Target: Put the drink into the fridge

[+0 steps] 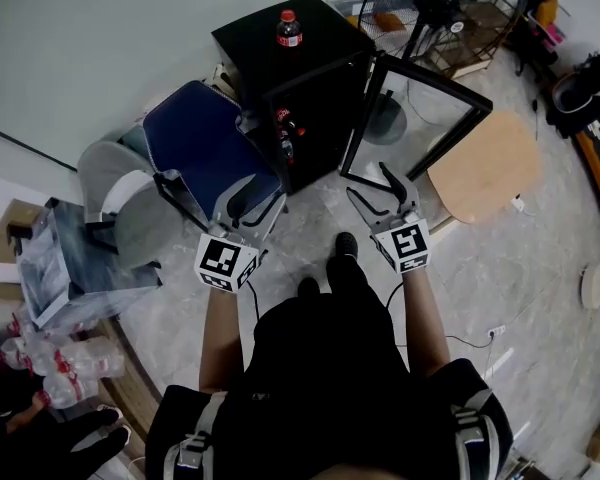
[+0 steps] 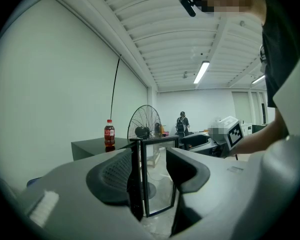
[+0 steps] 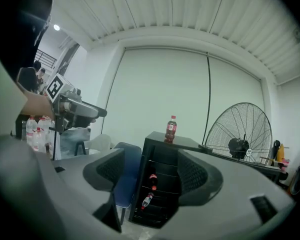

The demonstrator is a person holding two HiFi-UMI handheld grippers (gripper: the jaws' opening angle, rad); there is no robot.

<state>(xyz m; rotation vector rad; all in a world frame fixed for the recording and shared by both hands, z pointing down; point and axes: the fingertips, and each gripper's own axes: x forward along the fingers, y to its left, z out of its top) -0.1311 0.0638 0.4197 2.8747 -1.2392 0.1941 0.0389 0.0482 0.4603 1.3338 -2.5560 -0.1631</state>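
Far L of the L fingers (image 2: 115, 176): pack of water bottles (image 1: 40, 360) on the floor, then a pale grey chair (image 1: 120, 203). Blue chair (image 1: 205, 148) is just ahead-L of the L gripper (image 1: 254, 204), near its tips, no contact seen. L gripper held approx level. Its fingers are spread wide w/ nothing pinched. Only the glass fridge door (image 2: 159, 176) shows through the gap, well beyond the tips.

Black mini fridge (image 1: 255, 43) stands ahead of both grippers, well apart from either finger pair, w/ its door (image 1: 412, 118) swung open to the R. The drink, a cola bottle (image 1: 289, 30), stands upright on the fridge top, beyond and above both sets of fingers, held by neither. Inside, on the shelves, there are 2 more bottles: an upper bottle (image 3: 152, 180) and a lower bottle (image 3: 147, 201), tilted.

R gripper (image 1: 373, 183) is also approx level. Its fingers (image 3: 200, 176) are spread and empty. In the R gripper view the open fridge shelves fill the gap, and the cola bottle (image 3: 170, 129) shows just above it. In the head view the R tips sit near the door's lower edge; no contact seen.

R of the R fingers: pale wooden tabletop (image 1: 485, 163). Further back beyond the door stands a pedestal fan (image 1: 435, 3).
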